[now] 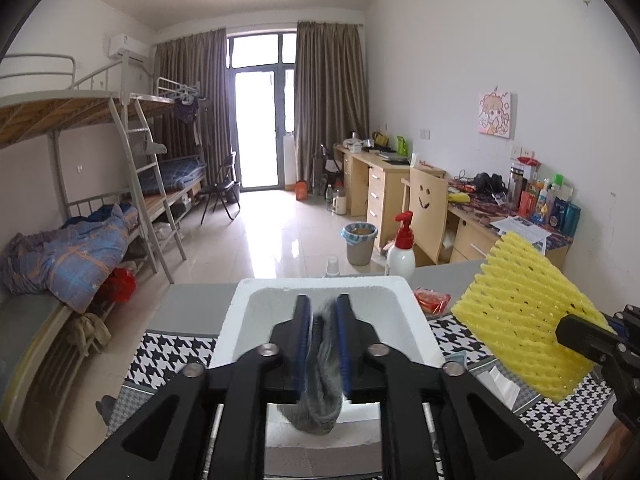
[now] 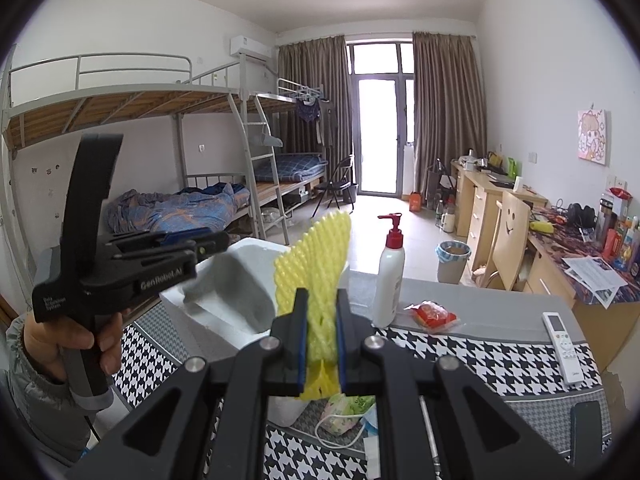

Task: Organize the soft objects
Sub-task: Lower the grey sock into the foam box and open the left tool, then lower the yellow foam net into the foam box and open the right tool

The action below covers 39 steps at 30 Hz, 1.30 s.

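Your left gripper has a grey knitted sock-like cloth hanging between its blue pads, directly over the open white foam box. The jaws stand slightly apart and the blurred cloth sags loosely between them; whether the pads still pinch it you cannot tell from here.

Your right gripper is clamped on a yellow foam mesh sleeve, held upright in the air just right of the box. In the left wrist view that sleeve fans out wide at the right, above the black-and-white houndstooth cloth covering the table.

Beyond the box's far right corner stands a white pump bottle with a red top, and near it lies a red plastic snack packet. A small clear cup sits just behind the box's far rim. A white remote control lies at the right, well apart from the box. A crumpled face mask lies under your right gripper, partly hidden by its frame.

The box's inside is largely blocked by your left gripper's fingers, so its contents can't be made out. In the right wrist view, your left hand wraps the left gripper's handle, its fingertips masked by the box's wall.
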### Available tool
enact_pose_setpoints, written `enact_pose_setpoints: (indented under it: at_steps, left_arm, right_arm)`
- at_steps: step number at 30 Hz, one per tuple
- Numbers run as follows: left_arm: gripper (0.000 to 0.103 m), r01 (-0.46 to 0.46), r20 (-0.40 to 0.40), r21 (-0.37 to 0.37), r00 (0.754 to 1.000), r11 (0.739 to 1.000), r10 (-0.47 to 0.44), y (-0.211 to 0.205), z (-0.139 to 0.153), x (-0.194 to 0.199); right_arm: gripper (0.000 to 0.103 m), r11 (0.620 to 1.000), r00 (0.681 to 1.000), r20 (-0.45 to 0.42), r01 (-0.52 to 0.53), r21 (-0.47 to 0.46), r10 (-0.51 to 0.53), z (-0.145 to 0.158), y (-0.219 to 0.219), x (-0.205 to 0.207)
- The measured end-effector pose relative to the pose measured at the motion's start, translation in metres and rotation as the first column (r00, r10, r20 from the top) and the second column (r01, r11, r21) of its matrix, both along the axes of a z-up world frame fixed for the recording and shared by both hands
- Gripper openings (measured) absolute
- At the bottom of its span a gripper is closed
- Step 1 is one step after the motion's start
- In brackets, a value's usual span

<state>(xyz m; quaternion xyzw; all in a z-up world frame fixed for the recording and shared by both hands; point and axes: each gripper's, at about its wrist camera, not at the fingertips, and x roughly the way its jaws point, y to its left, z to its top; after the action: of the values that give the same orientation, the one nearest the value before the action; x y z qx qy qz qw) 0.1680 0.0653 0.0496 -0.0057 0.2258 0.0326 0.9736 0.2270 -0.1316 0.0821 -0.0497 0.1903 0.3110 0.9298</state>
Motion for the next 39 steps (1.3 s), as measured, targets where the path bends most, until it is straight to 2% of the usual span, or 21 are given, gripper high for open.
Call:
enact_pose_setpoints:
  at_steps: [1,3,7,9,11,39]
  left_arm:
    - [0.034,0.005,0.0,0.005,1.0,1.0,-0.005,0.001,-0.001,0.0]
    - [0.058,0.006,0.011,0.022,1.0,1.0,-0.006,0.0,-0.003,-0.002]
    - [0.081,0.013,0.024,0.01,1.0,1.0,-0.013,0.004,-0.003,-0.005]
    - [0.097,0.001,0.046,0.008,0.999,1.0,-0.001,0.006,-0.001,-0.008]
    - [0.102,-0.001,0.068,-0.001,0.998,1.0,0.001,0.008,0.0,-0.01]
    - [0.102,-0.124,0.107,-0.025,0.986,0.992,0.126,0.057,0.001,-0.029]
  right_arm:
    - [0.014,1.0,1.0,0.001,0.0,-0.002,0.0,0.0,0.001,0.001]
    - [0.014,1.0,1.0,-0.001,0.001,-0.003,-0.001,-0.001,0.003,0.002]
    - [0.014,1.0,1.0,-0.003,0.0,-0.003,0.0,-0.002,0.004,0.003]
    - [0.014,1.0,1.0,-0.005,-0.002,-0.002,0.002,-0.002,0.007,0.005]
    - [0.014,1.0,1.0,-0.004,-0.007,-0.005,0.007,-0.003,0.009,0.006]
    - [0.014,0.996,0.996,-0.017,-0.09,-0.003,0.089,0.001,0.048,0.026]
